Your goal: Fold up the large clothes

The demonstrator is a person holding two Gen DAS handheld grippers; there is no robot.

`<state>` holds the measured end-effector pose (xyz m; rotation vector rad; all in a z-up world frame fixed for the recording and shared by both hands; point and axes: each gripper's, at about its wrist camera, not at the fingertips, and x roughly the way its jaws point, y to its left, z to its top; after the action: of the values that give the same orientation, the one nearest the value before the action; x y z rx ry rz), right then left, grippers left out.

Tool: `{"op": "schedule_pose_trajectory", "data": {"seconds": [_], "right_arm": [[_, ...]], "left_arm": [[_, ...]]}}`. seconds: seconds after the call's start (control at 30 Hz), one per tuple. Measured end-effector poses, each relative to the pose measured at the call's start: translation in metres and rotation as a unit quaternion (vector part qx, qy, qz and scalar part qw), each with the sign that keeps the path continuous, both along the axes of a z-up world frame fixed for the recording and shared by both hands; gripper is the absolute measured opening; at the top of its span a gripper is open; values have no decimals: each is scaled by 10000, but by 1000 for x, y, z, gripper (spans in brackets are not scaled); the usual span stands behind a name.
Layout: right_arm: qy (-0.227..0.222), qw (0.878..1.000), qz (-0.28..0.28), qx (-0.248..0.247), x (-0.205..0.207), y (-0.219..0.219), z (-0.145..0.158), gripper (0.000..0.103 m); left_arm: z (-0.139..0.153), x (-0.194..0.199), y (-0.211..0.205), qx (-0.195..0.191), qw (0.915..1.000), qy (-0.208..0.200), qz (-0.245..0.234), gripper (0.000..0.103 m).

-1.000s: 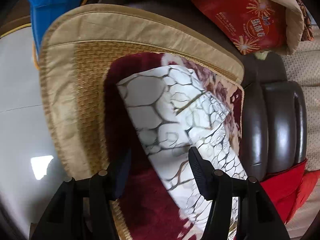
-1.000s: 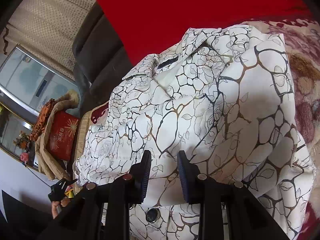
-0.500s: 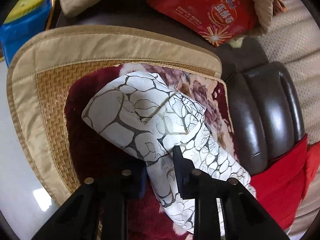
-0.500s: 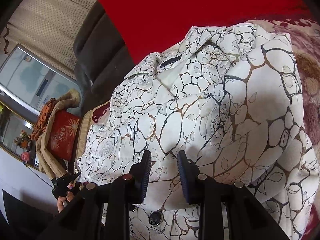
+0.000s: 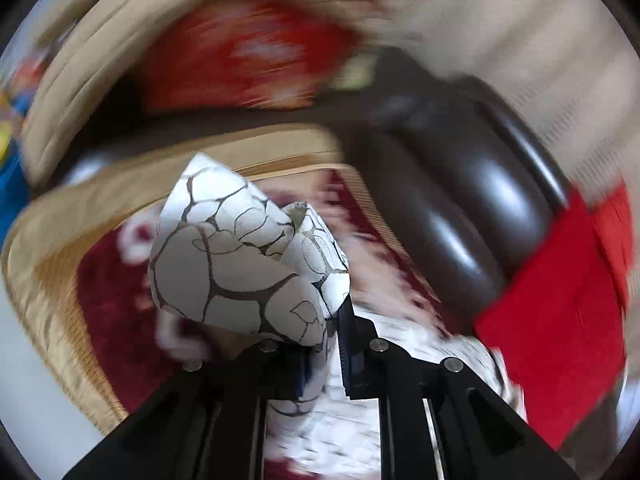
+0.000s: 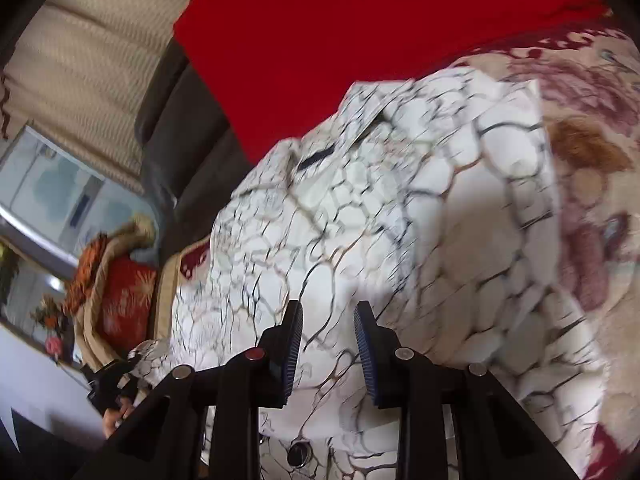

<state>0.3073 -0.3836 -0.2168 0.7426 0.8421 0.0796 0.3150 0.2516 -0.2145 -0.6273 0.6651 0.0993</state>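
Early stage: patterned coat point(image 6: 360, 216) lies spread on the sofa blanket point(image 6: 592, 168), unfolded. Left gripper point(image 5: 326, 344) closing, pinching the sleeve point(image 5: 240, 256) (lifted, bunched). Right gripper point(image 6: 328, 344) half open over the coat body; any grip unclear. Folds remain.

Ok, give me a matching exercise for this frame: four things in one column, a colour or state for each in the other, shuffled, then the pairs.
Things:
1. sleeve
2. armrest
3. cloth
4. right gripper

Colour or state:
A. plain red
B. jaws apart over the coat, not pinching it
C. dark brown, glossy
D. white with dark vein lines, between the closing jaws of the left gripper

Pairs: 1-D, 2-C, 3-A, 4-B
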Motion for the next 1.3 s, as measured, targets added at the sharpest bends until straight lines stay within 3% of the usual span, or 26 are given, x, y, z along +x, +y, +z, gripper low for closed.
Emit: {"op": "schedule_pose_trajectory", "data": {"seconds": [0.07, 0.13, 0.2, 0.33, 0.4, 0.43, 0.47, 0.5, 0.53, 0.6, 0.67, 0.83, 0.93, 1.03, 1.1, 1.3], "right_arm": [[-47, 9998, -141, 140, -2, -10, 2, 31], [-110, 9991, -294, 288, -4, -19, 5, 31], [-174, 9983, -414, 375, -7, -27, 8, 31], [-306, 9967, -554, 499, -13, -37, 14, 31], [-367, 9959, -619, 552, -15, -42, 16, 31], [-380, 9955, -643, 576, -16, -44, 17, 31], [-391, 9950, -682, 624, -17, -48, 18, 31], [-394, 9946, -701, 660, -18, -50, 18, 31], [-393, 9942, -718, 703, -18, -52, 18, 31], [-378, 9932, -750, 801, -20, -58, 18, 38], [-385, 9919, -802, 911, -22, -64, 17, 70], [-492, 9900, -857, 1006, -22, -70, 18, 71], [-419, 9908, -679, 1091, -14, -64, 13, 71], [-164, 9943, -542, 898, -1, -52, 7, 69], [100, 9974, -495, 514, 6, -42, 2, 69], [228, 9973, 89, -689, 17, 3, 3, 67]], "left_arm": [[29, 1, -48, 331, 9968, -290, -660, 13], [51, 0, -97, 624, 9884, -502, -1287, 13], [69, -4, -152, 874, 9745, -670, -1955, 13], [90, -19, -264, 1046, 9369, -834, -3231, 13], [92, -27, -320, 1076, 9103, -712, -3934, 18], [90, -30, -345, 1141, 8960, -558, -4255, 33], [88, -34, -362, 1206, 8856, -465, -4460, 58], [88, -35, -370, 1239, 8819, -495, -4522, 67], [89, -38, -373, 1269, 8819, -618, -4498, 74], [90, -46, -367, 1224, 8842, -849, -4428, 78], [83, -39, -356, 1022, 8942, -786, -4286, 79], [45, -9, -302, 778, 9381, -165, -3371, 79], [15, -4, -272, 898, 9539, 133, -2861, 79], [-15, -1, -247, 1128, 9628, 418, -2420, 79], [-30, -1, -235, 1221, 9649, 577, -2251, 79], [-73, -2, -228, 1026, 9632, 879, -2324, 79]]}}
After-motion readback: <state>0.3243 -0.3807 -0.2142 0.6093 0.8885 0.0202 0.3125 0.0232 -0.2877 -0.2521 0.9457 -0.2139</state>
